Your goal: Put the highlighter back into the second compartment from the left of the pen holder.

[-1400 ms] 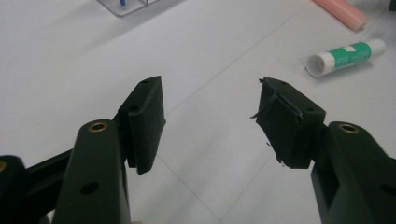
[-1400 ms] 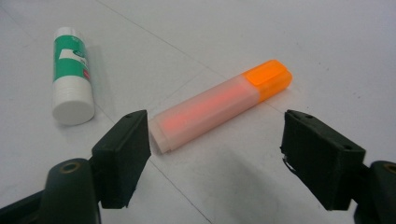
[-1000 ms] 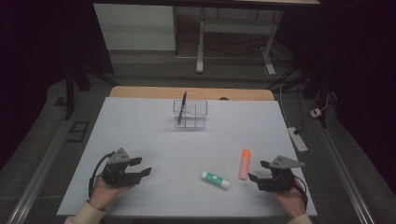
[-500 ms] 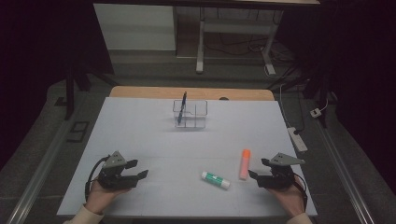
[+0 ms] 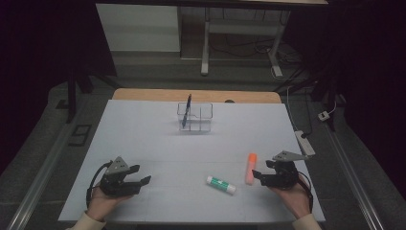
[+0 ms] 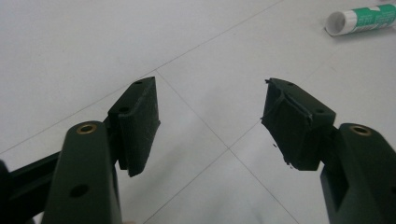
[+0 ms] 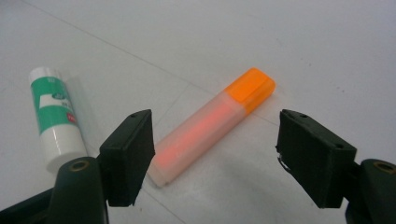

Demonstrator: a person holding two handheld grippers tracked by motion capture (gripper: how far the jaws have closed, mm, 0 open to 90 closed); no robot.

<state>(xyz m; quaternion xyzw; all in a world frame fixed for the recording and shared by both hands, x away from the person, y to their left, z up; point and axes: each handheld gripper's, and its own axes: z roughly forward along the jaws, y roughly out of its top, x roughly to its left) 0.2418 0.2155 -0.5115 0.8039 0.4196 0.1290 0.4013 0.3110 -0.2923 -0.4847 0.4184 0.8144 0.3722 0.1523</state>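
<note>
The right gripper point(image 7: 212, 158) has its jaws released, though they have just been narrowing, with the orange highlighter point(image 7: 212, 123) lying on the desk point(image 5: 158, 143) in the gap but untouched by either pad. The highlighter lies slantwise, cap toward 1 o'clock in the right gripper view, so a close from here would likely catch it askew; the smooth barrel could then pivot or squirt out toward 12 o'clock. The glue stick point(image 7: 53, 116) sits near the jaw at 9 o'clock and might get nudged and roll.

The left gripper point(image 6: 210, 123) is also released, with nothing but bare desk between the jaws.

In the high view the highlighter point(image 5: 250, 168) lies just at 9 o'clock of the right gripper point(image 5: 268, 175), well short of the clear organiser point(image 5: 198, 117) at 12 o'clock, where a blue pen point(image 5: 186, 110) already stands.

The glue stick's green label carries white print and a small red mark, too blurred to read.
</note>
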